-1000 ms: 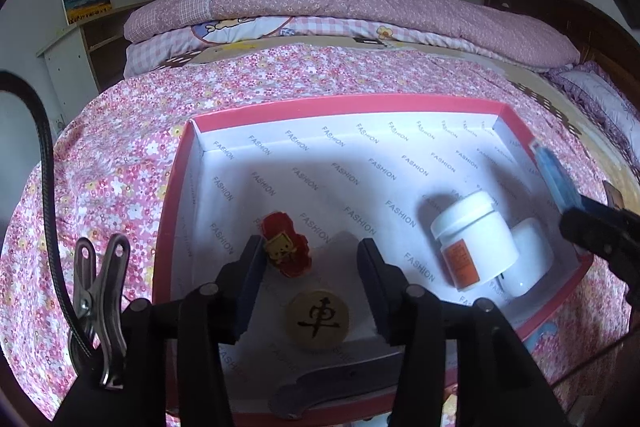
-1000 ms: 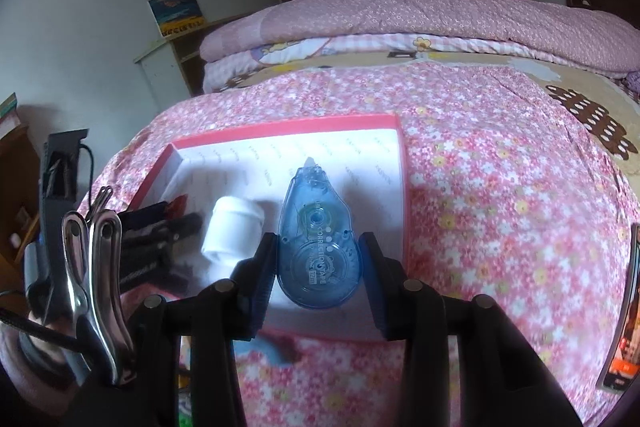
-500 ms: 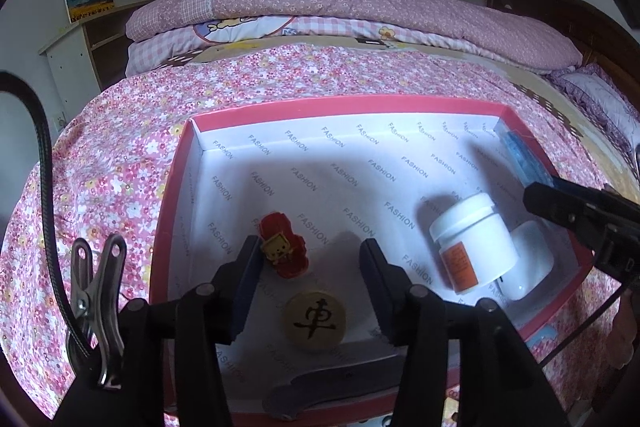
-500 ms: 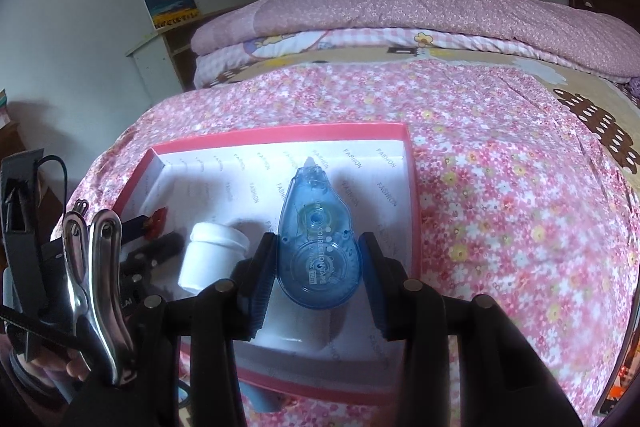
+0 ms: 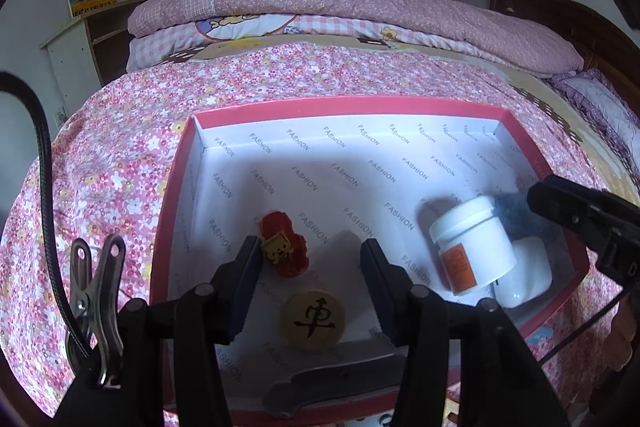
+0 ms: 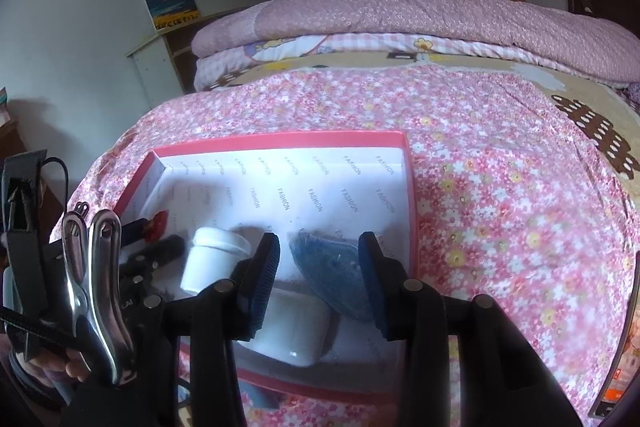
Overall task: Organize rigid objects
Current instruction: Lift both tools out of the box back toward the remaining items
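A pink-rimmed box with a white "FASHION" lining lies on the flowered bedspread; it also shows in the right wrist view. My right gripper is open over the box's near right corner. The blue correction-tape dispenser is blurred between and below its fingers, free of them; in the left wrist view it is a blue blur behind the white jar. My left gripper is open and empty above a round wooden chess piece and a red toy.
A white earbud case lies beside the jar; both show in the right wrist view, case and jar. A grey metal tool lies at the box's near edge. Folded quilts are stacked at the bed's far end.
My right gripper moved over the box, opened, and let go of the blue correction-tape dispenser, which is dropping into the box. My left gripper stayed in place.
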Motion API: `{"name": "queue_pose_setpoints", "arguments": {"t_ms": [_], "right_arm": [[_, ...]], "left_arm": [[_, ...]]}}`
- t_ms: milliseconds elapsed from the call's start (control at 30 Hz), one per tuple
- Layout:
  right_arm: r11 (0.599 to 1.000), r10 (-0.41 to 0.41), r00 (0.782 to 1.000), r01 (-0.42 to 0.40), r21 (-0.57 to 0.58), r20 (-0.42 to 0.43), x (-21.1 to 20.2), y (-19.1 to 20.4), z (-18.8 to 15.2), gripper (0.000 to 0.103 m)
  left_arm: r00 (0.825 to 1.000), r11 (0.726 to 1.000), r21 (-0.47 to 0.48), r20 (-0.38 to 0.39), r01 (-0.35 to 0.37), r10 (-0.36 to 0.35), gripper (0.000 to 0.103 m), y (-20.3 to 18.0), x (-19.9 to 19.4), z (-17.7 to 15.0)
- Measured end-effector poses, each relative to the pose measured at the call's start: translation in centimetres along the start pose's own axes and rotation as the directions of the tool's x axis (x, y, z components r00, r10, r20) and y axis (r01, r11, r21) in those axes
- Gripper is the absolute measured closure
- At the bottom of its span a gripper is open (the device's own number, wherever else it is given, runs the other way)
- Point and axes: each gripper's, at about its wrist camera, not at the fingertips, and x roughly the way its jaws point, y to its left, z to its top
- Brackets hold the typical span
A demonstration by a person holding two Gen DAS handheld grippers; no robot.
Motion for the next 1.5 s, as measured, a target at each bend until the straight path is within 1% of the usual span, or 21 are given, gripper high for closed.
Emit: {"name": "queue_pose_setpoints", "arguments": {"t_ms": [133, 200, 267, 467, 733, 867, 1167, 1500], "right_arm": [[1.0, 0.009, 1.0, -0.009, -0.012, 0.006, -0.8, 0.4, -0.2, 0.058], [1.0, 0.012, 1.0, -0.012, -0.017, 0.014, -1.3, 0.7, -0.3, 0.053], [1.0, 0.017, 1.0, -0.017, -0.022, 0.025, -2.0, 0.9, -0.4, 0.051], [0.999, 0.04, 0.999, -0.039, -0.02, 0.029, -3.2, 1.5, -0.9, 0.051], [0.997, 0.06, 0.998, -0.059, -0.051, 0.029, -5.3, 2.6, -2.2, 0.051], [0.996, 0.077, 0.997, -0.075, -0.054, 0.021, -6.5, 3.0, -3.3, 0.051], [0.995, 0.075, 0.997, -0.075, -0.059, 0.0, -8.7, 2.9, -6.1, 0.05], [0.997, 0.042, 0.998, -0.044, -0.059, -0.038, -10.5, 2.1, -9.5, 0.05]], "left_arm": [[1.0, 0.999, -0.031, -0.006, 0.009, -0.009, 0.049, 0.4, -0.6, -0.1], [1.0, 0.999, -0.035, 0.0, 0.01, -0.01, 0.049, 0.5, -1.1, -0.2], [1.0, 0.999, -0.033, 0.009, 0.011, -0.011, 0.049, 0.4, -1.8, -0.2], [1.0, 0.999, -0.028, 0.027, 0.017, -0.016, 0.049, 0.1, -3.6, -0.6], [0.998, 0.999, -0.024, 0.054, 0.032, -0.031, 0.049, 0.0, -6.7, -1.6], [0.998, 0.999, -0.017, 0.061, 0.034, -0.033, 0.049, 0.0, -8.5, -2.7], [0.997, 0.998, 0.01, 0.046, 0.056, -0.056, 0.049, -0.5, -10.8, -6.0], [0.995, 0.993, 0.057, -0.001, 0.1, -0.1, 0.049, -1.5, -11.4, -9.1]]}}
